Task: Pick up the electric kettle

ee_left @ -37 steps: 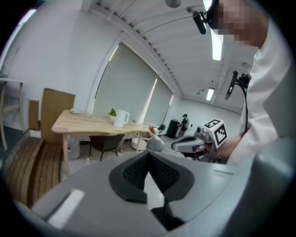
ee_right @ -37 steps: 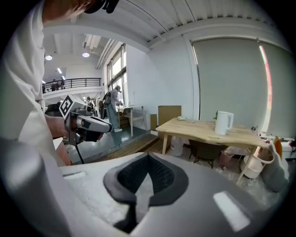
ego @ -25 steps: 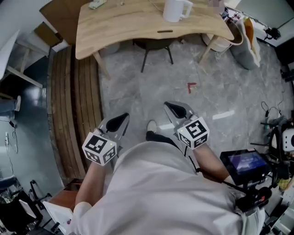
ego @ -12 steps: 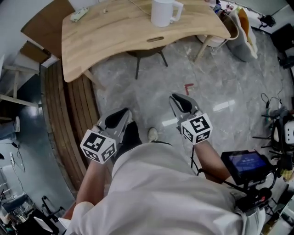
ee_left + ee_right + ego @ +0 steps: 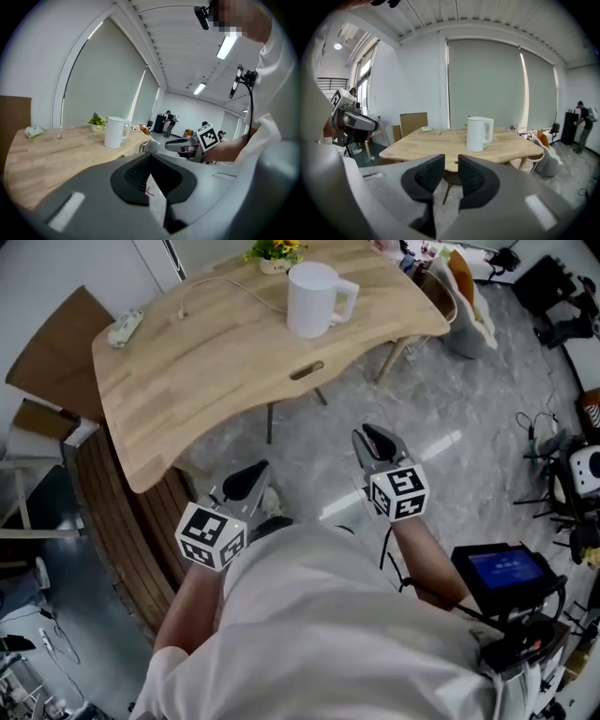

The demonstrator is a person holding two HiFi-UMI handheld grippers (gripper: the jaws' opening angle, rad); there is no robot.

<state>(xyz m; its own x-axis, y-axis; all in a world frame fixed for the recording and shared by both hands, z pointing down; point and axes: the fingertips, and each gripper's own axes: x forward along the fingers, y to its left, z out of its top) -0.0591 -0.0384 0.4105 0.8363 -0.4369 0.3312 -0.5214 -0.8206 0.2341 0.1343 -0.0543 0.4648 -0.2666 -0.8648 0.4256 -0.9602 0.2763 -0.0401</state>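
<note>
While the white electric kettle (image 5: 314, 298) stands upright on the far part of the wooden table (image 5: 187, 371), its handle turned to 3 o'clock in the head view, both grippers hang over the grey floor (image 5: 441, 418), well apart from it. A small potted plant (image 5: 274, 251) sits just beyond the kettle at 11 o'clock. A pale cord (image 5: 225, 285) runs across the table top from the kettle's 9 o'clock side toward a small light object (image 5: 125, 327) near the table's left edge. The right gripper (image 5: 375, 439) is at 5 o'clock from the kettle. Its jaws are opening, with a narrow gap and nothing between them. The left gripper (image 5: 246, 480) is at 7 o'clock from the kettle, close to the table's near edge, its jaws slightly apart and empty. A lit screen (image 5: 506, 570) sits at 4 o'clock from the right gripper.
</note>
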